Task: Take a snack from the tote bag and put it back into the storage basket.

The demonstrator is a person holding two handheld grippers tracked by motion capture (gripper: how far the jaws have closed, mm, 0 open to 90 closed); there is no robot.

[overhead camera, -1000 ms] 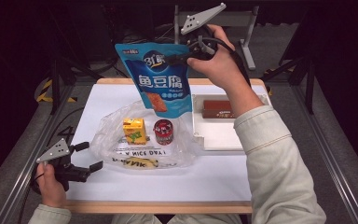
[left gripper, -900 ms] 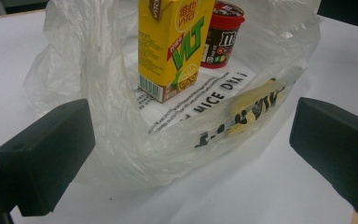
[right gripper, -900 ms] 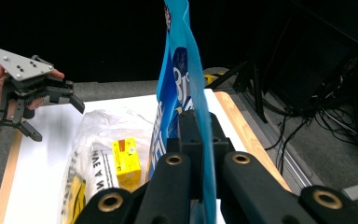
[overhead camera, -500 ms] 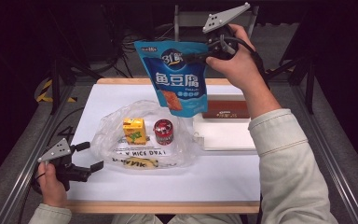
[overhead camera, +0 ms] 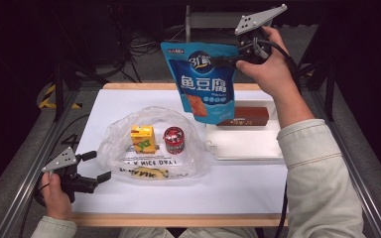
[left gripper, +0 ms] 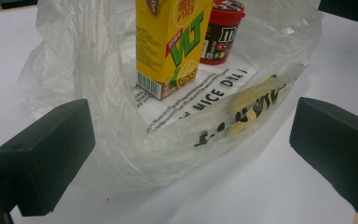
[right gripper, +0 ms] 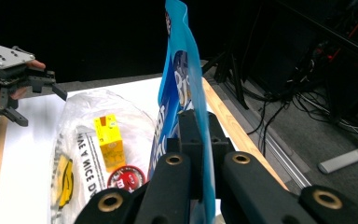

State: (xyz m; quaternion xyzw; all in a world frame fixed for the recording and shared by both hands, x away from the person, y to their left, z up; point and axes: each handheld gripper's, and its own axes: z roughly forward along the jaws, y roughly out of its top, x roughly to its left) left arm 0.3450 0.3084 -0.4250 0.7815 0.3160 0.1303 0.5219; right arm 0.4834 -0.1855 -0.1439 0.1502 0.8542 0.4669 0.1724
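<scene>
R hand-held gripper (overhead camera: 228, 60) raised, clamping blue pouch (overhead camera: 203, 84), wrist bent

I see a clear plastic bag (overhead camera: 154, 148) on the white tabletop (overhead camera: 188, 191) holding a yellow juice carton (overhead camera: 143, 139) and a red-lidded candy cup (overhead camera: 173, 140), with a brown bar-shaped box (overhead camera: 250, 116) on a white tray (overhead camera: 248, 146).

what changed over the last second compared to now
The right gripper, still shut on the blue snack pouch, carried it rightward above the table's far edge, toward the white tray. The left gripper stayed open at the plastic bag; the juice carton and red tub kept still.
</scene>
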